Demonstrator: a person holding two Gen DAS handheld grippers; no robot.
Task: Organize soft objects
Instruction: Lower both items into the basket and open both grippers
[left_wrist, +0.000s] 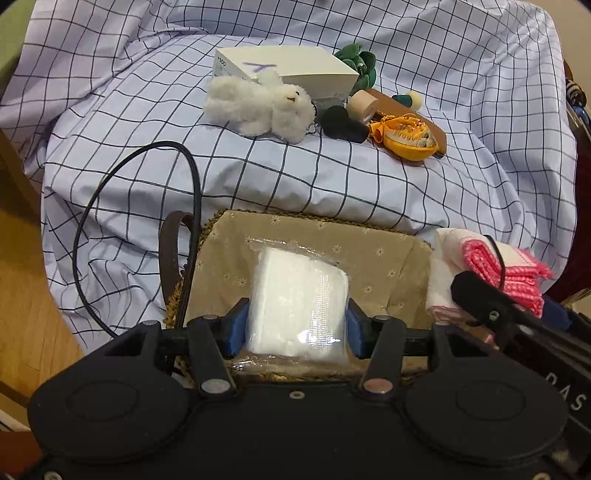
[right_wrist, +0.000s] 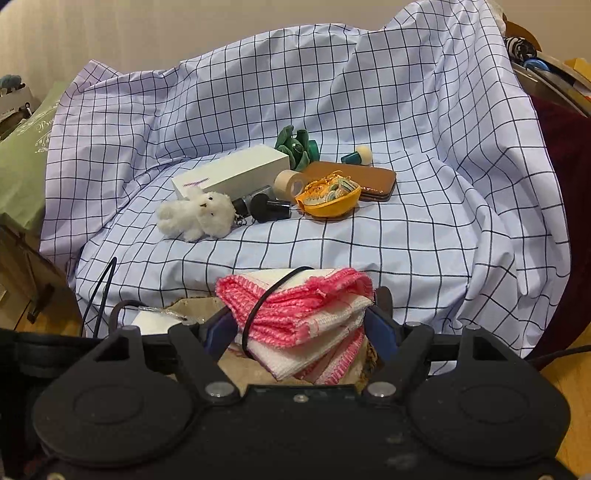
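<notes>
My left gripper (left_wrist: 297, 326) is shut on a white pack wrapped in clear plastic (left_wrist: 299, 306) and holds it over the fabric-lined wicker basket (left_wrist: 391, 254). My right gripper (right_wrist: 301, 332) is shut on a folded pink-and-white cloth bundle (right_wrist: 306, 314), beside the basket's right end; the bundle also shows in the left wrist view (left_wrist: 495, 273). A white plush bear (left_wrist: 258, 105) (right_wrist: 197, 216) lies further back on the checked sheet. A green plush (left_wrist: 360, 66) (right_wrist: 295, 146) sits behind the white box.
On the checked sheet (left_wrist: 295, 177) lie a white box (left_wrist: 291, 72), a tape roll (left_wrist: 364, 105), black cylinders (left_wrist: 341, 123), an orange pouch (left_wrist: 404, 138) and a brown case (right_wrist: 354, 179). A black cable (left_wrist: 110, 206) loops left of the basket. Wooden floor at left.
</notes>
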